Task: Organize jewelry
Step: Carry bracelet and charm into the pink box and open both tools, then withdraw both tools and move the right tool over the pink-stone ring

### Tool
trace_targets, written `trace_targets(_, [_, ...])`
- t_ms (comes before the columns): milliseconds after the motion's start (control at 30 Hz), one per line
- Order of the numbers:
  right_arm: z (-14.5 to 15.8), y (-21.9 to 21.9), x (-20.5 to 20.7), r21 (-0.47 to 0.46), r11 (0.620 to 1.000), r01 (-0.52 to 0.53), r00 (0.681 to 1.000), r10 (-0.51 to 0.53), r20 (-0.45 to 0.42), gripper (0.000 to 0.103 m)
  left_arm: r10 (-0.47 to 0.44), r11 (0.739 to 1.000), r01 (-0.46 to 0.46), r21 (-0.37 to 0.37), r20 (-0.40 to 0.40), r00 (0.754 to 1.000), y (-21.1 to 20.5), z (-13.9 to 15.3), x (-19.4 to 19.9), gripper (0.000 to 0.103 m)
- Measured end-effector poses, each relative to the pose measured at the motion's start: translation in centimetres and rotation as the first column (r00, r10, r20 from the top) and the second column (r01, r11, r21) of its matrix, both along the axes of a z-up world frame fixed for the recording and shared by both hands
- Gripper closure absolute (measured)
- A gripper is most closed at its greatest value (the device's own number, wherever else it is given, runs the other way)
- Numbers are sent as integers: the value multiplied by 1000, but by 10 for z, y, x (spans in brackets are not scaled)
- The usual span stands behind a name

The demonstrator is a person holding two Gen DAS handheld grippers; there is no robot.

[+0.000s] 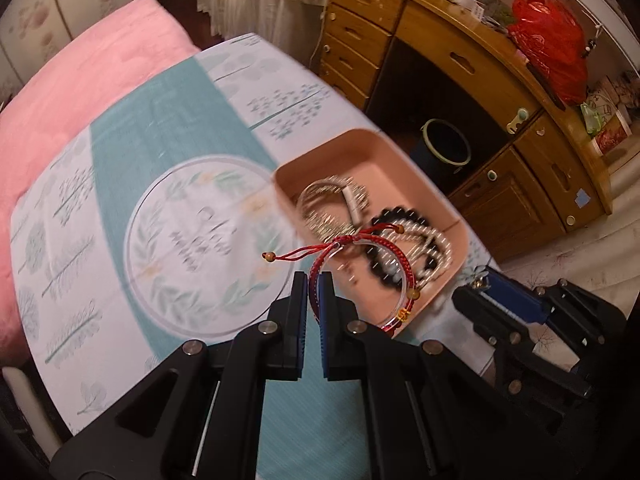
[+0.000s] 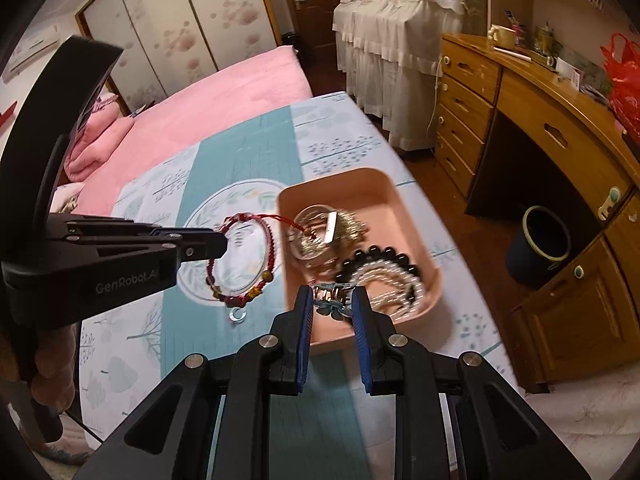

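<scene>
Jewelry is split between the two grippers and a pink tray, so the sorting looks barely begun. Nearest, the left gripper [image 1: 314, 280] has its jaws pinched shut on a red braided bracelet [image 1: 360, 248], which hangs out past the fingertips in the air with its cord ends and small beads trailing to the side; in the right wrist view it dangles as an open loop with a little crescent charm at the bottom. The right gripper [image 2: 330, 300] has its jaws partly closed around a small teal and metal piece [image 2: 330, 308], too blurred to name, held just at the tips. Beyond both sets of jaws sits the pink tray [image 2: 400, 196] on a patterned cloth [image 1: 180, 208]. It still holds a tangle: silver bangles [image 2: 316, 236], a black bead bracelet [image 2: 376, 258] and a white pearl strand [image 2: 400, 280]. Those pieces, I judge, remain to be lifted out and laid apart; nothing lies arranged on the cloth yet.
</scene>
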State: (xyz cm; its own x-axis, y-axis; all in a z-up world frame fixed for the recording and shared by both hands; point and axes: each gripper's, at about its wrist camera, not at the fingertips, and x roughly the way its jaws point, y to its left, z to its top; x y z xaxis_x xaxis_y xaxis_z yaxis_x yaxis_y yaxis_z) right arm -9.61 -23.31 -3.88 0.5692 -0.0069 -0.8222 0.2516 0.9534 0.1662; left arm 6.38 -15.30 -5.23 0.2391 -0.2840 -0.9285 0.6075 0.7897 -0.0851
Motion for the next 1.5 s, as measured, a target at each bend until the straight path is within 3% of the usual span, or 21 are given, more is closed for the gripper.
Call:
trace_targets(367, [-29,-44,11,43,999,-32,999,33,-26,84,29,999,-29,35,5,1000,-75,-23,35,100])
trace_targets(567, [-49,-48,31,42,995,-90,994,93,-65,83,55,998,-55,40,8,998,-91,-29,52,100])
trace_targets(600, [-53,-48,35,45,994,-103,991,107,-77,81,55,998,-55,38,8,998,-91,-30,53,99])
trace_targets(667, [-58,-48,41,37,992,-120,988,123,-91,65,62,997,-62,40,5,998,-92,-32,55,99])
trace_targets(733, [-60,-50,44,26,992,-123,989,125,-84,60,66,997,-65,40,-13,998,-91,-34,55,93])
trace_targets(867, [-63,-52,48,31,989,-146,986,148,-81,60,103,994,-103,27,-21,994,-81,-36,53,62])
trace_targets(1500, [-49,-50,60,4,991,-133,990,133,-54,60,225,974,-225,6,-11,974,-14,-21,48,62])
